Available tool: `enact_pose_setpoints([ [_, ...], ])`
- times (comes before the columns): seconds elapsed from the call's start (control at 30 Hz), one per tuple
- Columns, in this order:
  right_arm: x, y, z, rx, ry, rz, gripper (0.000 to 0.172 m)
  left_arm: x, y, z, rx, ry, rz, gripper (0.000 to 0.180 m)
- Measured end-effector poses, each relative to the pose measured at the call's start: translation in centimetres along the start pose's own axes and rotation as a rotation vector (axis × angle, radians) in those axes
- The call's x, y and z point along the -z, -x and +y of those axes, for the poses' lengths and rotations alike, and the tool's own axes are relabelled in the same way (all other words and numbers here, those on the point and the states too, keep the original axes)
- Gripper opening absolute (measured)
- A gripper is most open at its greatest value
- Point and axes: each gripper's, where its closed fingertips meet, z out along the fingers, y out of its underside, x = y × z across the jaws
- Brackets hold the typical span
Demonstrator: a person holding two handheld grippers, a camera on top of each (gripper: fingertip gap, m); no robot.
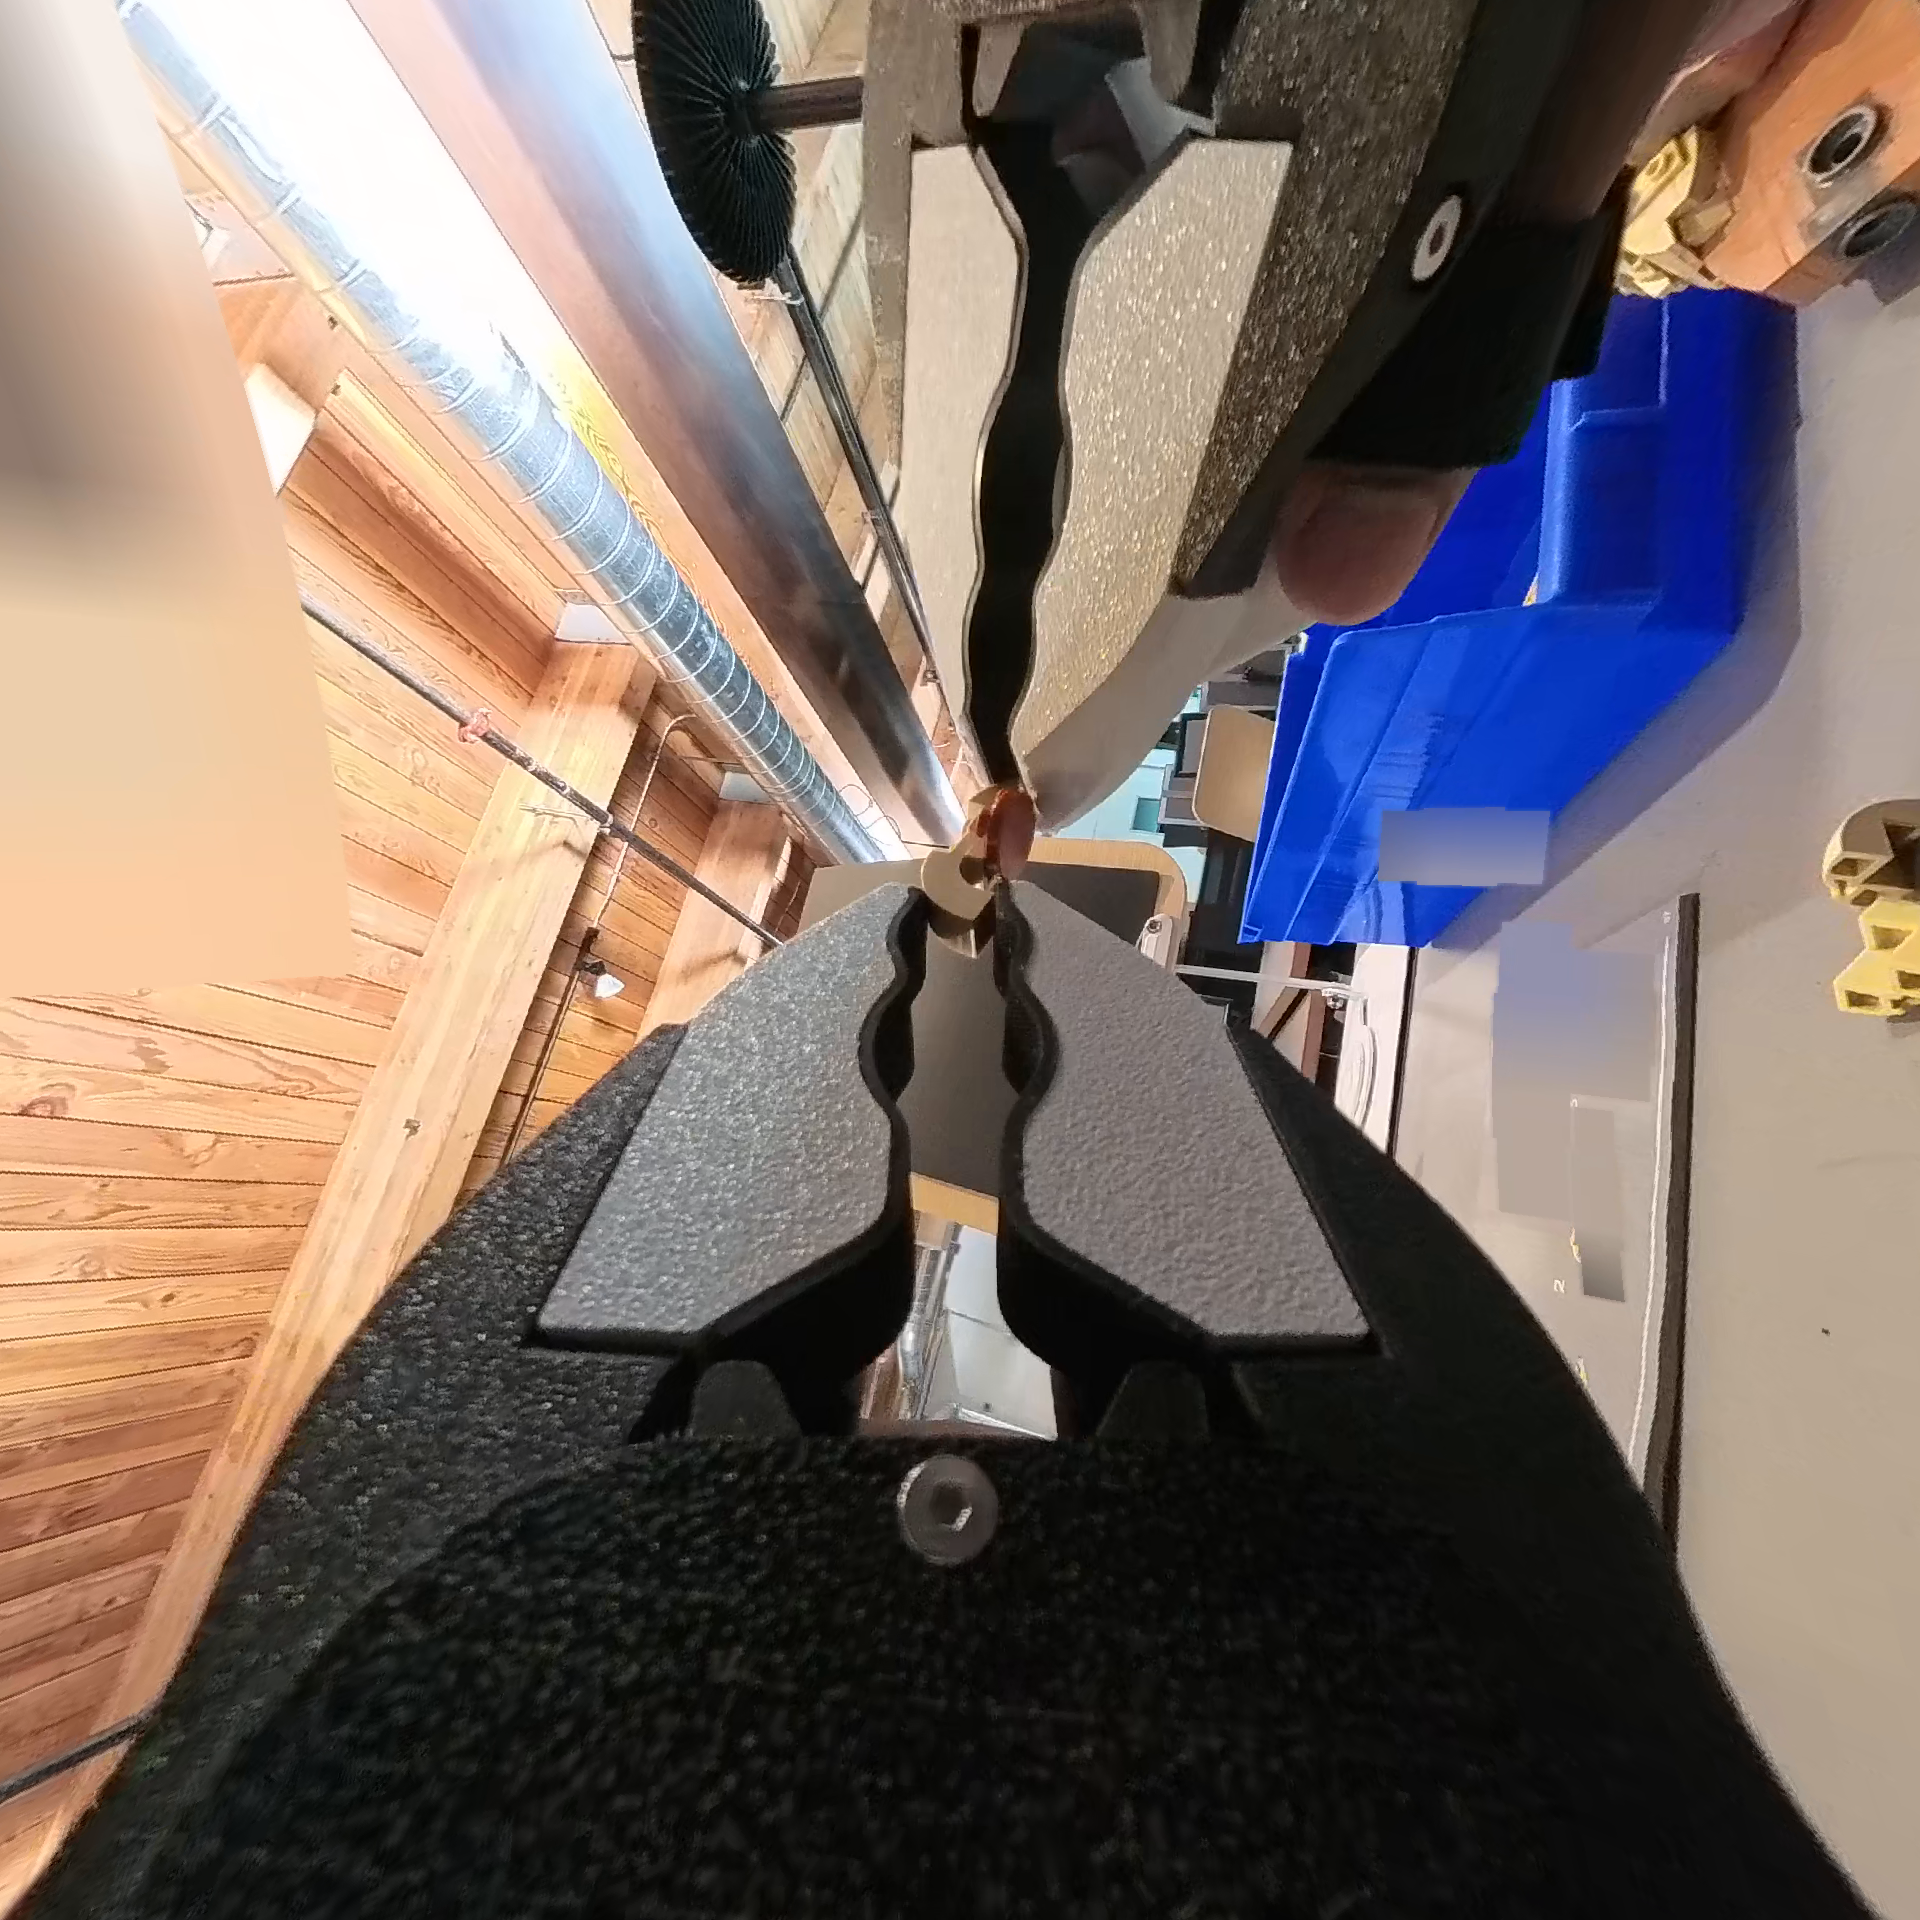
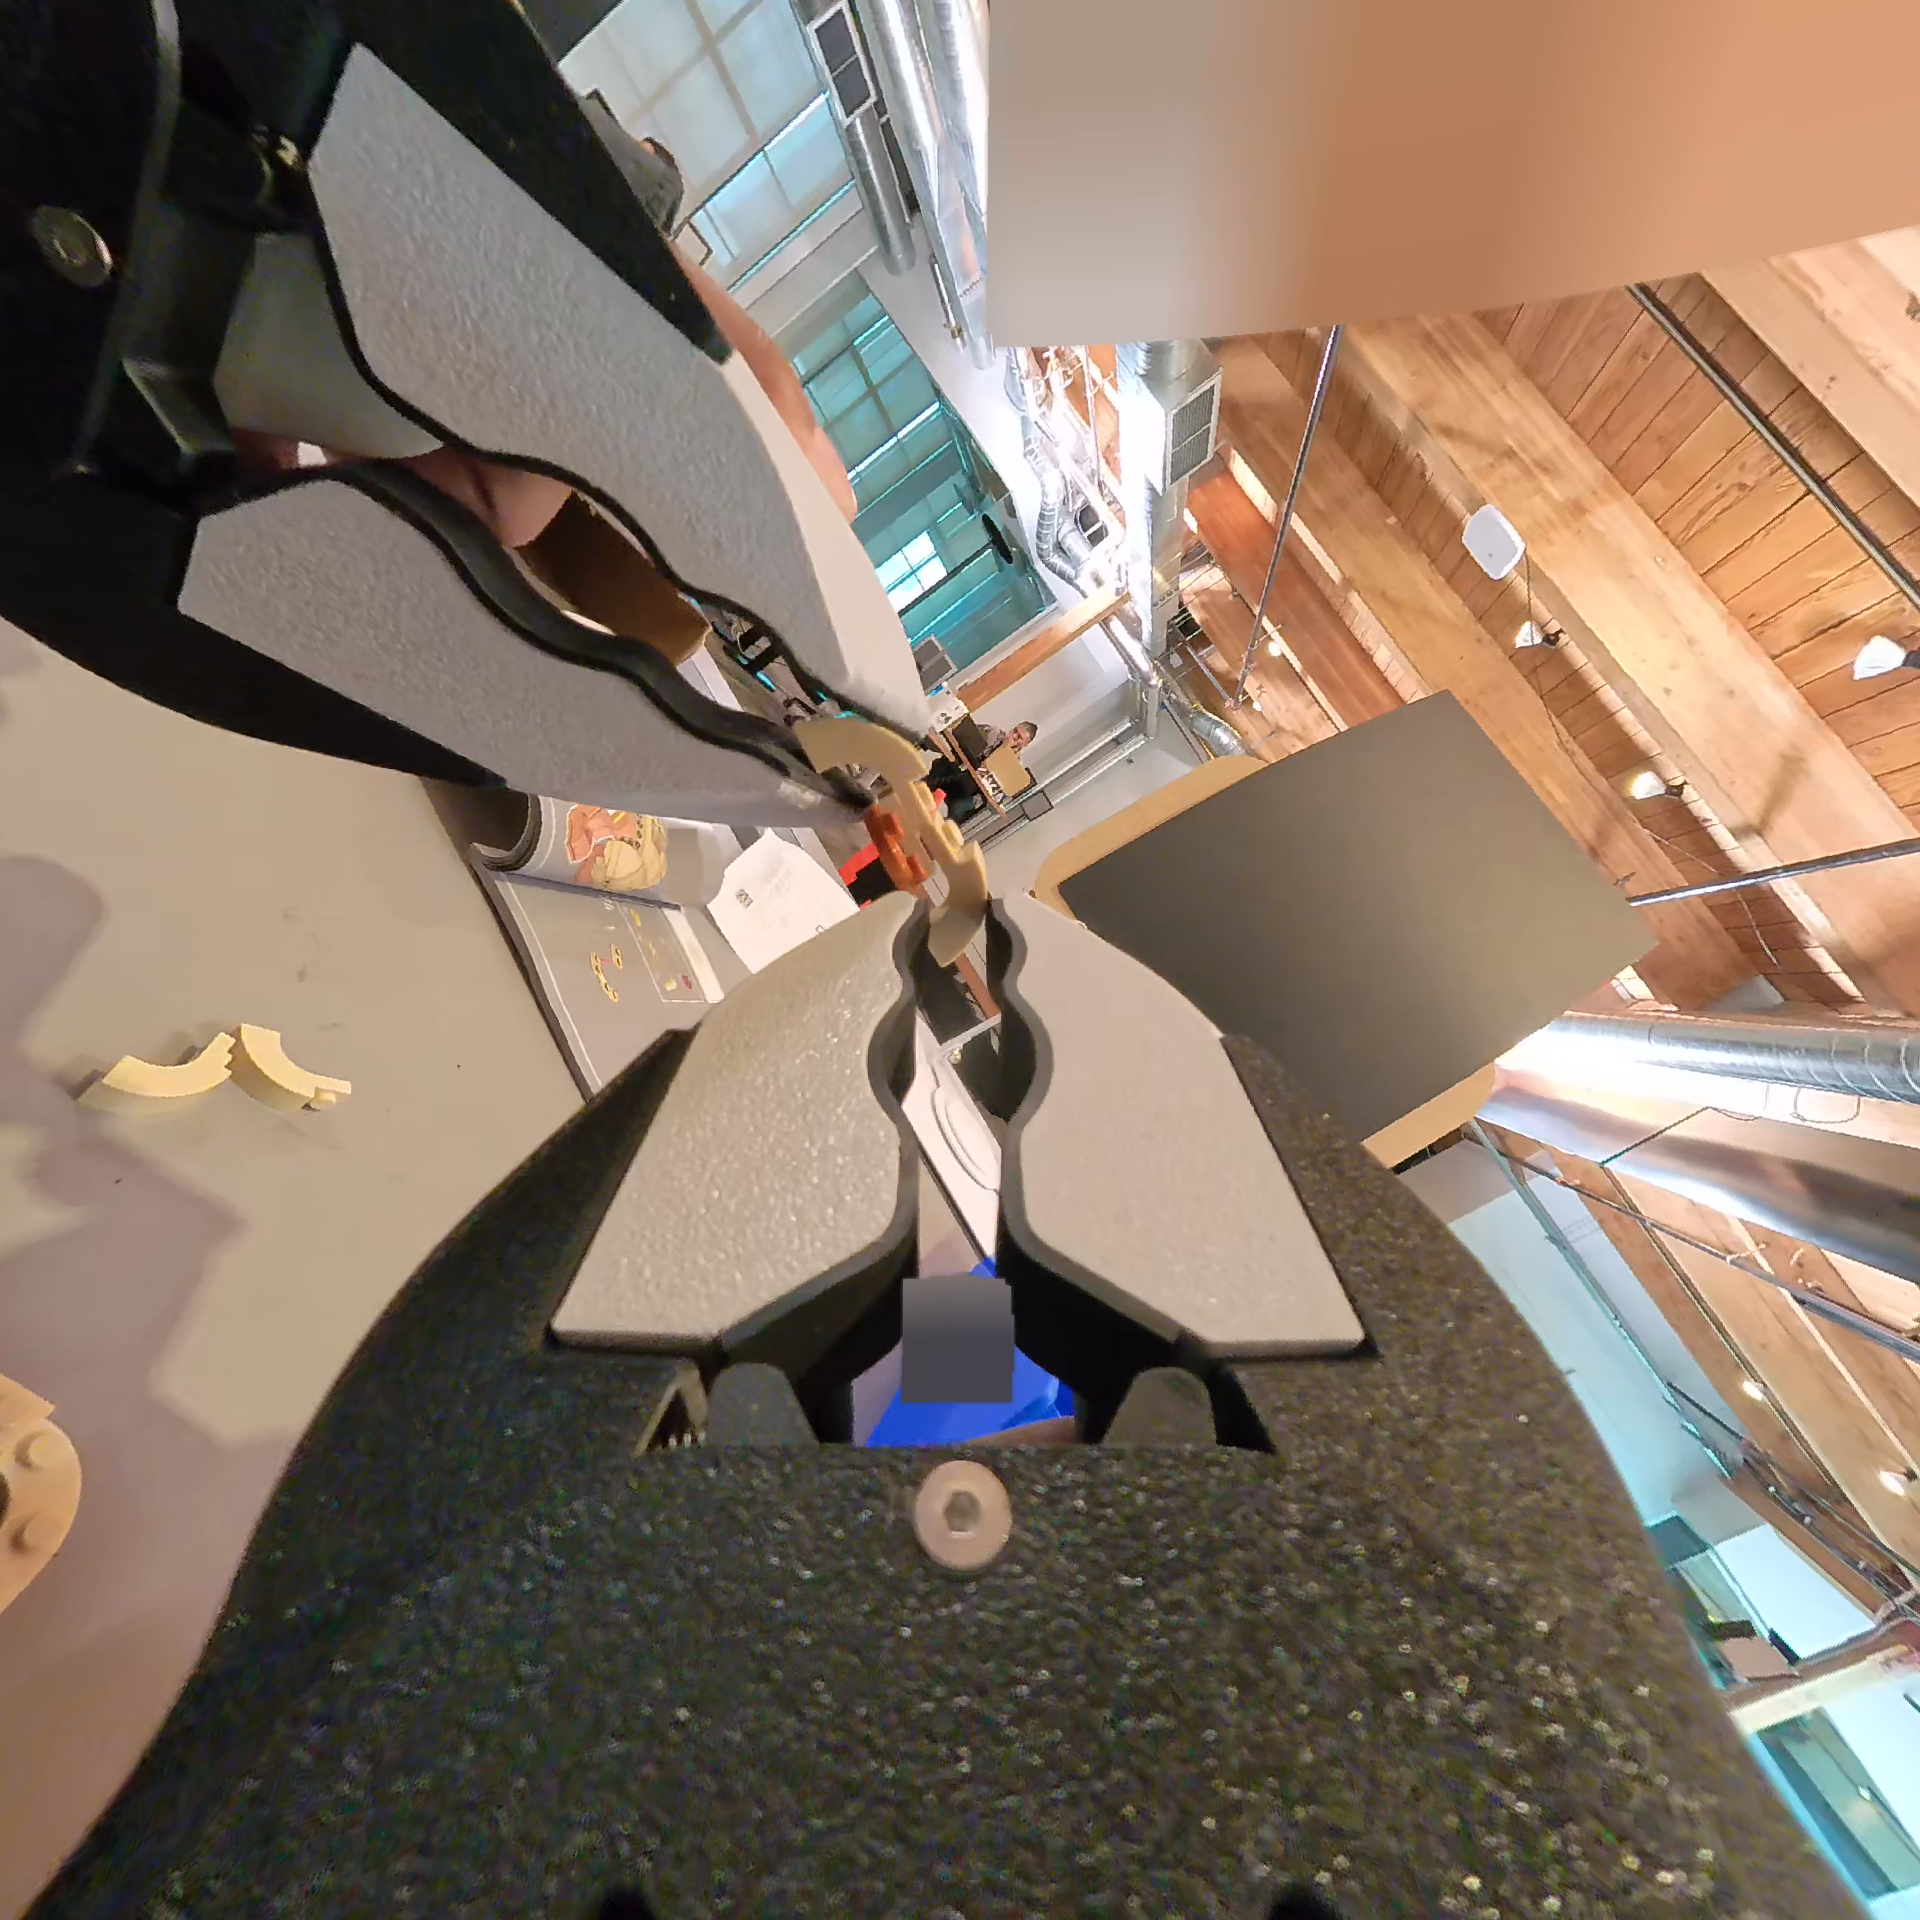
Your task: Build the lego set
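In the left wrist view my left gripper is shut on a tan curved brick, held up in the air. A small orange round piece sits at the brick's far end. There it meets the tip of my right gripper, which comes in from above. In the right wrist view my right gripper is shut on a second tan curved brick. The left gripper reaches in from the upper left, clamped on its own tan curved brick. The orange piece sits where the two bricks meet.
A blue bin stands on the grey table, with yellowish parts beside it. Two loose tan curved bricks, a round studded tan plate and an open booklet lie on the table. A dark panel stands behind. The tips of both grippers are at nearly the same place.
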Motion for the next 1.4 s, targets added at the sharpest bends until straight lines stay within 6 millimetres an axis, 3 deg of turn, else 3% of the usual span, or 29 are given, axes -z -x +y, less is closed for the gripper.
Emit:
enact_pose_setpoints([
  [0.47, 0.19, 0.45, 0.14, 0.067, -0.005, -0.088, 0.008, 0.14, -0.45, -0.1, -0.037, -0.014, 0.024, 0.011],
  [0.97, 0.35, 0.98, 0.51, -0.078, 0.057, -0.217, 0.007, 0.04, -0.77, -0.28, -0.124, 0.009, 0.006, 0.011],
  [1.4, 0.57, 0.6, -0.3, 0.048, -0.029, -0.111, 0.007, 0.02, 0.07, -0.23, -0.026, 0.023, -0.025, 0.01],
])
